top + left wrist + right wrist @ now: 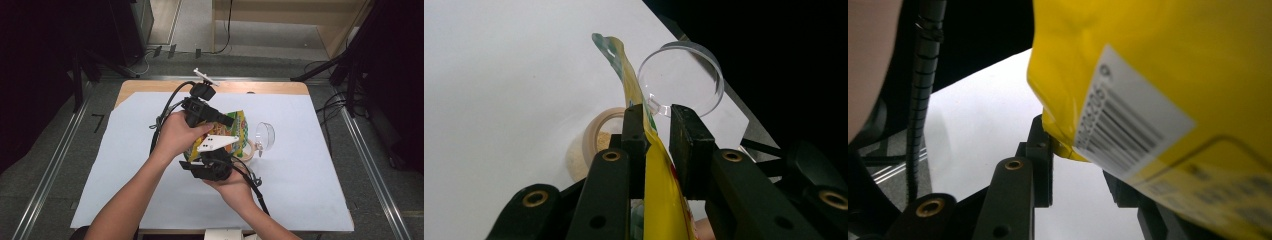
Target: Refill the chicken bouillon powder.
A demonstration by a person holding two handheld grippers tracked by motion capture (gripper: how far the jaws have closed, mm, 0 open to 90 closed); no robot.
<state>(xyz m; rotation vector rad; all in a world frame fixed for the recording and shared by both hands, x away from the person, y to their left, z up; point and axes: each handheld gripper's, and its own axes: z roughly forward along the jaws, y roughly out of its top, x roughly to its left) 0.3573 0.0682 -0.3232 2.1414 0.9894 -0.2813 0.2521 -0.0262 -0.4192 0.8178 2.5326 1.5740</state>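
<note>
You held the yellow bag (235, 131) up off the bench (130, 150) between both hands, above a small round container (596, 145) of pale powder and beside a clear plastic scoop (681, 80).

Your left gripper (656, 132) had the bag's thin edge between its fingers (634, 135). The left finger lay against the film, but a gap showed on the other side, so the fingers were only partly closed and the grip looked loose to me. Your right gripper (1075, 165) sat at the bag's lower corner; one finger (1040, 160) touched it, while the other was hidden behind the bag, so I cannot tell whether it was clamped.

The risk, as I judged it: the slick film could have slid out of the loose left grip, letting the bag drop onto the container and scoop and tip them, scattering the powder. Opposed pulling might also have torn the bag and spilled its contents.

The bag carried a white barcode label (1128, 120); its digits were too blurred to read. The printing on the front was illegible.
</note>
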